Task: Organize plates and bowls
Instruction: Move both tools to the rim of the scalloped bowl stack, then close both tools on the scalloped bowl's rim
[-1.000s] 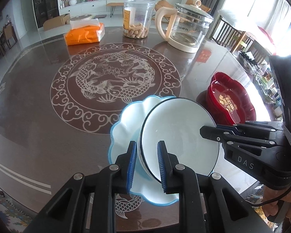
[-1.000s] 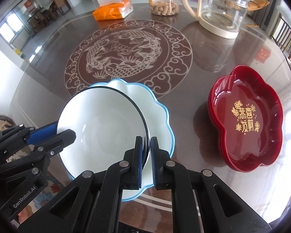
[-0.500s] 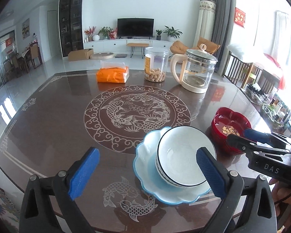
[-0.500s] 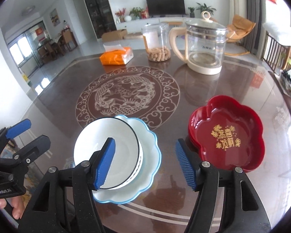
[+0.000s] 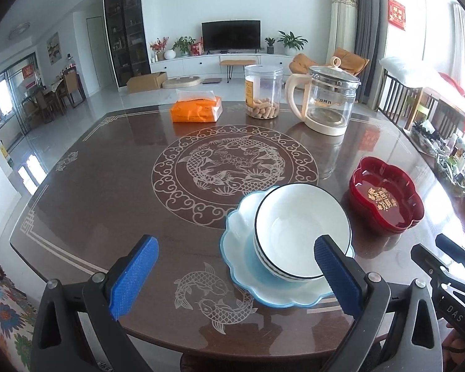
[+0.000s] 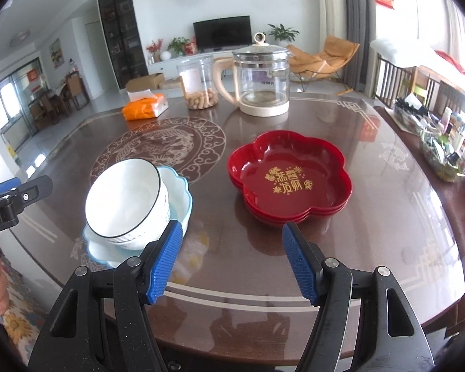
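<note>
A white bowl with a dark rim (image 5: 300,226) (image 6: 124,198) sits, stacked on another bowl, in a pale blue scalloped plate (image 5: 241,266) (image 6: 183,192) near the table's front edge. A stack of red flower-shaped plates (image 5: 387,198) (image 6: 288,176) stands to its right. My left gripper (image 5: 232,276) is open and empty, pulled back above the front edge, its right finger in front of the bowl. My right gripper (image 6: 232,263) is open and empty, held back between the bowl and the red plates.
At the back of the dark patterned table (image 5: 108,192) stand an orange tissue pack (image 5: 197,111) (image 6: 144,108), a clear jar of snacks (image 5: 263,93) (image 6: 200,83) and a glass kettle (image 5: 328,102) (image 6: 260,77). A cluttered shelf (image 6: 443,142) runs along the right.
Both grippers let go of the white bowl, opened wide and drew back from the table. The bowl now rests in the blue plate.
</note>
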A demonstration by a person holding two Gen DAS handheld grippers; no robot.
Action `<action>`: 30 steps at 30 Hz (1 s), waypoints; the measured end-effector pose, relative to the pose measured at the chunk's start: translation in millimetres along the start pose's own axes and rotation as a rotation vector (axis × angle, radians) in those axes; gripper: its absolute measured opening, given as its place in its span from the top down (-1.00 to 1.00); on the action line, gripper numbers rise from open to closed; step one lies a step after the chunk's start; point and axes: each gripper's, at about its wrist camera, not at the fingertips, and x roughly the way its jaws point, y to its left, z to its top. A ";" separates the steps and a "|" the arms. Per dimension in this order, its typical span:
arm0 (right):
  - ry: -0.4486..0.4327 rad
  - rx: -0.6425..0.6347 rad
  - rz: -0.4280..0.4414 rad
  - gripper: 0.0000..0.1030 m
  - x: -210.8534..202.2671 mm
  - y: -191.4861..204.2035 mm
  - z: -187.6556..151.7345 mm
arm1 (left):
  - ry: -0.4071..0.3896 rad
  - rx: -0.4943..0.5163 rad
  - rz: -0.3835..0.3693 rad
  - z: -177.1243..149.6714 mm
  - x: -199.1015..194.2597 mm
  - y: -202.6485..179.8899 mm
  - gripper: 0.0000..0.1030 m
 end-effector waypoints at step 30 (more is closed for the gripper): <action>0.017 0.062 0.205 0.22 51.8 20.8 -25.7 | 0.177 -0.099 -0.322 -50.9 86.0 48.6 -0.30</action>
